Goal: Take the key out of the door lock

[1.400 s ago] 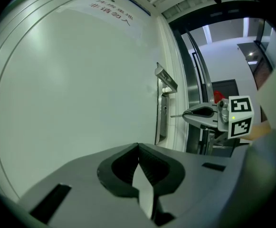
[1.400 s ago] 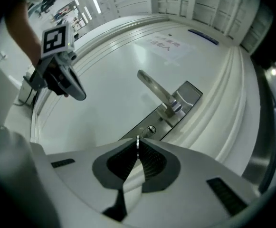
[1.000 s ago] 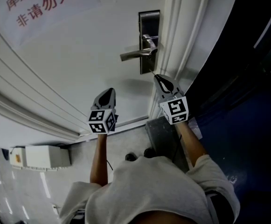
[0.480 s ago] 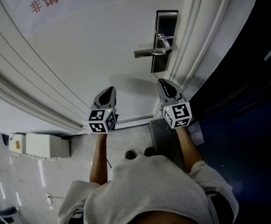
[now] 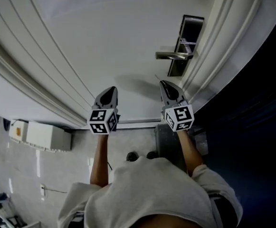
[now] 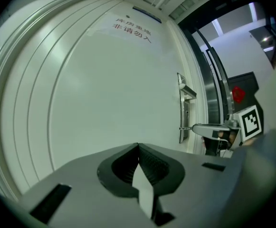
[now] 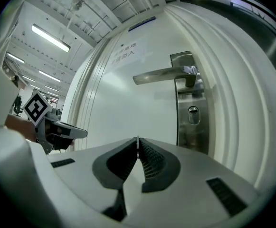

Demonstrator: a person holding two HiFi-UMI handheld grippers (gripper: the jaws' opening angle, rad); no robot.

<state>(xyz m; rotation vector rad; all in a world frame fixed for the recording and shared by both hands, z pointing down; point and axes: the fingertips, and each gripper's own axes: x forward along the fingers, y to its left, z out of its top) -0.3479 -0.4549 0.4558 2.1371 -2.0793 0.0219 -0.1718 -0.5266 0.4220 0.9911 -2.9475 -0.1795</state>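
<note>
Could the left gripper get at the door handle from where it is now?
Probably yes. The left gripper hangs before the bare door, jaws shut and empty, and the door handle points toward it. The right gripper, shut on the key, sits lower than the handle, off that path.

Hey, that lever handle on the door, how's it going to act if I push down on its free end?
The handle looks like solid metal, so it should probably stay stiff. It joins the metal plate at one end only, so it would likely swing down about that end. Its smooth, shiny finish may make it slippery.
</note>
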